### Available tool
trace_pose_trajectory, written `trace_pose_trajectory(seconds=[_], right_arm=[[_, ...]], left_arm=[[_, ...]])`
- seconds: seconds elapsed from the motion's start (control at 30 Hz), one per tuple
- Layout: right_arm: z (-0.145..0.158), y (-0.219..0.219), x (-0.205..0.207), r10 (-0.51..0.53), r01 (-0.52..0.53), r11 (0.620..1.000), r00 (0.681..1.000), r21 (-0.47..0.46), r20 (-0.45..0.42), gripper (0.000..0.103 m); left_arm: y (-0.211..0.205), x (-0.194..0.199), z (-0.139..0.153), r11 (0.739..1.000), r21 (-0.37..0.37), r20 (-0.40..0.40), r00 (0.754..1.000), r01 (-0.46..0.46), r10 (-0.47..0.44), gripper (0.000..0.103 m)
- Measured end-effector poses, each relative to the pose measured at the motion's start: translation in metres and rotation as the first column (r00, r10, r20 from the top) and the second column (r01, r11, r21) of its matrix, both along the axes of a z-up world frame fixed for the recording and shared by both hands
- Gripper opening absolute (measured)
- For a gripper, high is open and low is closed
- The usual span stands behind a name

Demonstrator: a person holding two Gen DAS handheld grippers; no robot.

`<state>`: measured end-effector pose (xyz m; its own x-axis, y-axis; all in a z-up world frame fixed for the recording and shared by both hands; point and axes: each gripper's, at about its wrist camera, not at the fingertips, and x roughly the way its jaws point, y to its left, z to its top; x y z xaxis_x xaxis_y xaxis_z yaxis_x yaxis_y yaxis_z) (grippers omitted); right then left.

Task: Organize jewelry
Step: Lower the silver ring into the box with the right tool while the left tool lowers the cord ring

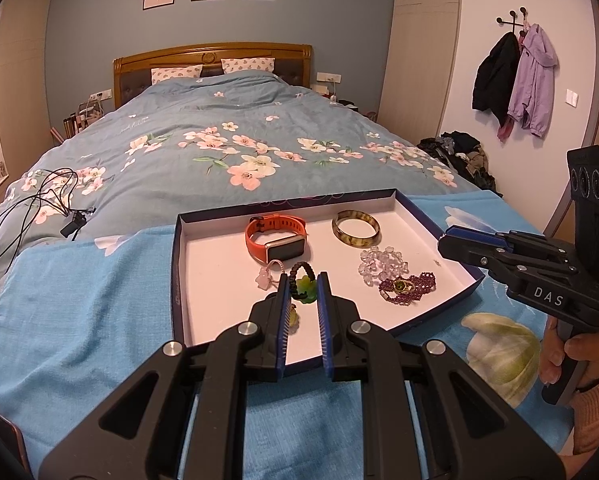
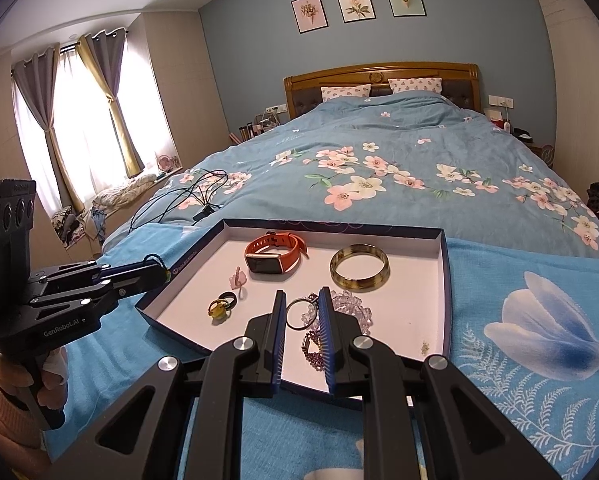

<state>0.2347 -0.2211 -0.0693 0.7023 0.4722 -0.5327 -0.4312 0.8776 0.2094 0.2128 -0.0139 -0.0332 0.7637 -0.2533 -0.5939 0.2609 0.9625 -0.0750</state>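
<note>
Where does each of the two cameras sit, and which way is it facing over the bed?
Left wrist: rides the left gripper, looking down over the tray toward the headboard; the right gripper and its hand show at right.
Right wrist: rides the right gripper, facing likewise; the left gripper shows at left.
Shared: tray, orange watch, bangle.
</note>
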Motion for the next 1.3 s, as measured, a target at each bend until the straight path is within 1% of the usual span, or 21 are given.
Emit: trace_pose_trajectory(seconds=[0.43,0.77,1.03,1.3], right_arm=[[-0.003,0.001,0.001,0.002,-0.003,1.0,1.0,-0.008,-0.013,0.014],[-0.003,0.002,0.003,0.004,-0.004,1.0,1.0,-0.009,-0.017,0.014],[-0.012,0.0,0.004,0.0,-0.001,1.0,0.999,-0.016,-0.046,0.014],[-0.015,0.003,0.016,-0.009,0.006,0.999,0.997,-0.031,-0.081,0.015]], left_arm=[[0.0,0.004,-0.004,1.0,0.003,-0.008,1.0,-0.005,0.005,0.013],[-0.002,0.012,-0.013,1.0,0.003,-0.029,1.0,-0.006,0.007,0.013],[-0.005,0.02,-0.018,1.0,0.004,-0.05,0.999,-0.012,0.012,0.013],[-0.002,0.029,-0.026,0.999,0.0,-0.081,0.996,-0.033,0.032,0.013]])
